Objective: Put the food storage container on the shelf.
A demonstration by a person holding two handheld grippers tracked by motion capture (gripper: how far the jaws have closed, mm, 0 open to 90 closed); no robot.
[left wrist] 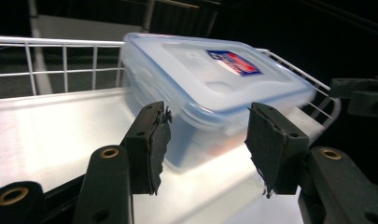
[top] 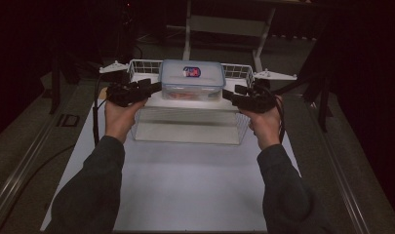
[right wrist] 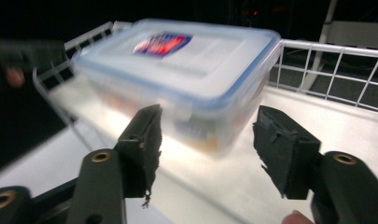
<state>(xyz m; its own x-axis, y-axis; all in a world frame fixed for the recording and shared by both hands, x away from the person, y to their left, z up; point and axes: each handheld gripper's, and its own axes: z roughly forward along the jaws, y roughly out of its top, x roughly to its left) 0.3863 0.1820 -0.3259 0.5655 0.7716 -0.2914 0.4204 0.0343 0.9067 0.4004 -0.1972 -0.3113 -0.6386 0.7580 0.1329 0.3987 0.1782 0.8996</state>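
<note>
You held both claws, left (top: 153, 87) and right (top: 229, 95), spread wide beside the clear, blue-rimmed lidded plastic box (top: 192, 78) in the white wire basket (top: 236, 72).

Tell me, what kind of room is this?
Probably a lab or recording studio, not a kitchen: dark curtains all round, a white table under bright light, and a person's hands working hand-held grippers beside a lidded plastic food container in a white wire basket.
</note>
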